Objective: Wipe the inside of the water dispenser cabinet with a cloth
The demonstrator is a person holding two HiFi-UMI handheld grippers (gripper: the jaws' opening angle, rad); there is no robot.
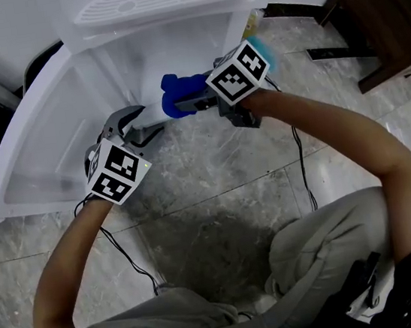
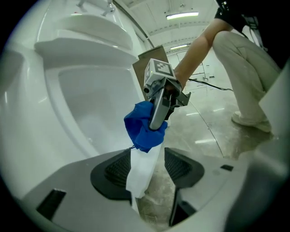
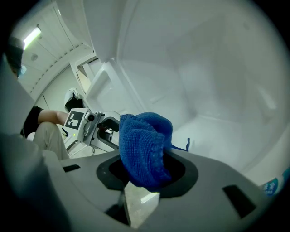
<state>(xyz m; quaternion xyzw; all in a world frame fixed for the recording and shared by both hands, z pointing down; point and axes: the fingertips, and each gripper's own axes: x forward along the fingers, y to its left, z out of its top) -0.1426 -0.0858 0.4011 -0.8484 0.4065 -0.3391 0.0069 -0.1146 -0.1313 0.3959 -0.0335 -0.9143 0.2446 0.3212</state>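
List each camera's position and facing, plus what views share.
Head view: on the person's head, steeply down at the cabinet; shows both forearms, legs, left gripper, right gripper.
Left gripper view: on the left gripper, along its open jaws toward right gripper and cabinet; shows right arm, a leg.
Right gripper view: on the right gripper, jaws shut on the cloth, facing the cabinet's interior; leg at left.
Shared: cloth in all; each gripper view sees the other gripper.

No legible text anywhere; print on blue sticker [image 3: 271, 186] too blurred.
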